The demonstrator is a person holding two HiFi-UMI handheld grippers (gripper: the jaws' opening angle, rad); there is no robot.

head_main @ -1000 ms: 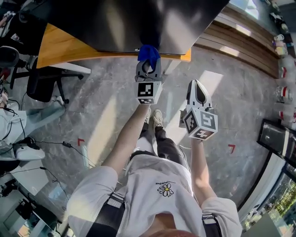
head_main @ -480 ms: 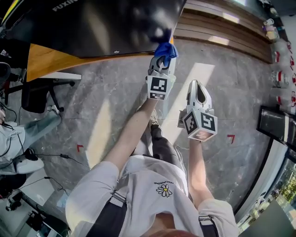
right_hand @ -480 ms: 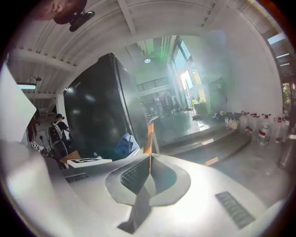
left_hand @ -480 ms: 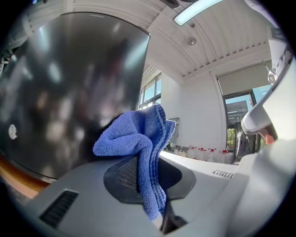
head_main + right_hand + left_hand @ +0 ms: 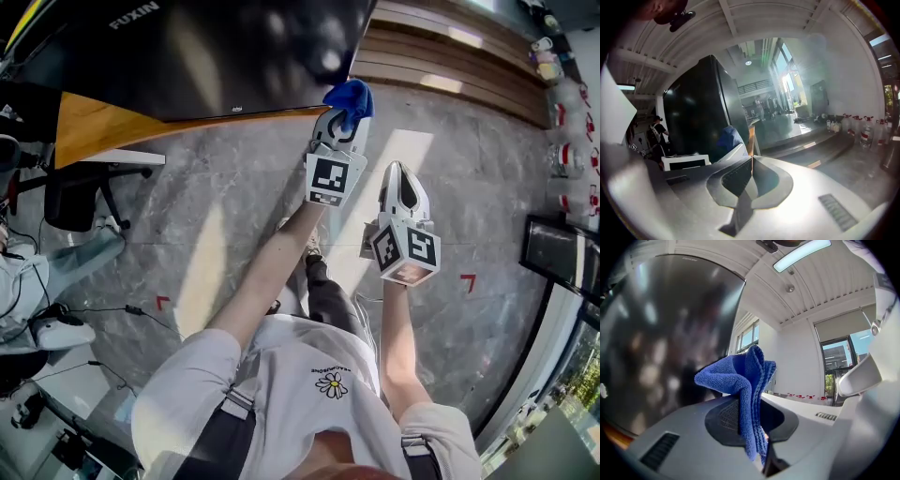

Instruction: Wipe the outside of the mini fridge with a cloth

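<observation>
The mini fridge [image 5: 216,52] was a glossy black box, shiny enough that I mostly saw blurry reflections on its dark side [image 5: 661,333]. It stood upright on a wooden table [image 5: 94,127], with white lettering along its top edge. The cloth [image 5: 349,97] was bright blue microfibre, folded into a bunch, with its lower end pinched between the left gripper's [image 5: 757,427] jaws and the loose folds [image 5: 740,380] fanning out above them. It sat right at the fridge's near corner; I couldn't tell if it actually touched.

Left gripper [image 5: 345,114] extended, jaws clamped; right gripper [image 5: 398,171] closed, held nearer.
</observation>
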